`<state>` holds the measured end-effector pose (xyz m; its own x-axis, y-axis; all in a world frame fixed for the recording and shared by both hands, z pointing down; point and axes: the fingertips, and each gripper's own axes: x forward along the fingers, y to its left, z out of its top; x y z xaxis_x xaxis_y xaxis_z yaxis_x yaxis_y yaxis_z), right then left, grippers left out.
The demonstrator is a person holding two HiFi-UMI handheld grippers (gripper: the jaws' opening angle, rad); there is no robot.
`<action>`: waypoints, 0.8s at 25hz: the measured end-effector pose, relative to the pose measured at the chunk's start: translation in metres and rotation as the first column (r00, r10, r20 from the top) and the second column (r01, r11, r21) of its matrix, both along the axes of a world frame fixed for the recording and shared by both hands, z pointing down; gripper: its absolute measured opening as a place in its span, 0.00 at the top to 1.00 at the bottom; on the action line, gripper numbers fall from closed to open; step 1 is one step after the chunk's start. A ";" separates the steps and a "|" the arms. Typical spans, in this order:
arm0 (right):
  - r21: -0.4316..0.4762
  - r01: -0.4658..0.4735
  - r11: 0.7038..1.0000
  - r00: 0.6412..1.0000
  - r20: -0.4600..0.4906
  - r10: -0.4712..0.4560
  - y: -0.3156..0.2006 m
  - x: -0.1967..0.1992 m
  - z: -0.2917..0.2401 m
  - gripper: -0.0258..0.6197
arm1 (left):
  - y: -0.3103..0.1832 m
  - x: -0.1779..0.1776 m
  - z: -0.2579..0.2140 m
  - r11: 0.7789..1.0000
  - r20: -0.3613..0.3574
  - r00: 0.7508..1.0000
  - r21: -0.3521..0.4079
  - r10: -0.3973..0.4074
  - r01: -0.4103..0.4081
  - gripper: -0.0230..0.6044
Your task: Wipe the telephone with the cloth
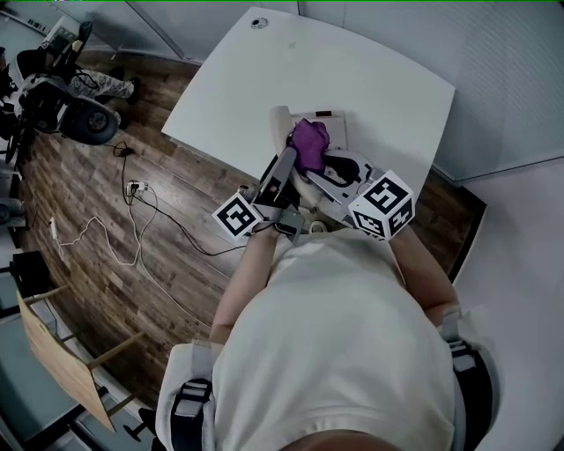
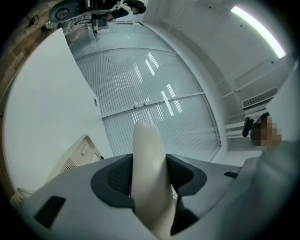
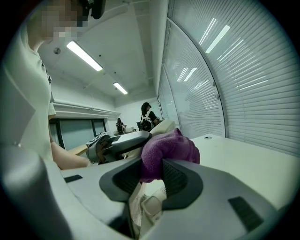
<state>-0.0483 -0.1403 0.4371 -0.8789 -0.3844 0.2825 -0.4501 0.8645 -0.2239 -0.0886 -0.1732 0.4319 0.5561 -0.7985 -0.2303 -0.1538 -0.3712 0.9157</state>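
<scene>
My left gripper [image 2: 149, 177] is shut on the cream telephone handset [image 2: 147, 145], which sticks out past the jaws; in the head view the left gripper [image 1: 284, 163] holds the handset [image 1: 280, 121] just above the table. My right gripper [image 3: 152, 176] is shut on a purple cloth [image 3: 168, 149]. In the head view the cloth [image 1: 308, 144] lies against the handset's right side, in front of the right gripper [image 1: 328, 167]. The telephone base [image 2: 75, 157] sits on the white table at the left; in the head view the base [image 1: 333, 117] is partly hidden behind the cloth.
The white table [image 1: 352, 70] reaches away from me, with a round cable hole [image 1: 258, 23] at its far corner. Cables and a power strip [image 1: 137, 188] lie on the wooden floor to the left. A wall of blinds [image 2: 154, 93] stands behind the table. People stand far off [image 3: 146, 115].
</scene>
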 end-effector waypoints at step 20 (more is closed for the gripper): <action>-0.015 0.025 1.000 0.998 -0.056 -0.026 0.008 0.008 0.013 0.75 | -0.020 -0.020 -0.005 0.998 0.014 0.998 -0.004 -0.058 0.058 0.61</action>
<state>-0.0406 -0.1324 0.4505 -0.8709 -0.3576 0.3370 -0.4402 0.8726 -0.2117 -0.1087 -0.1930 0.4273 0.5121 -0.8303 -0.2199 -0.1872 -0.3577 0.9149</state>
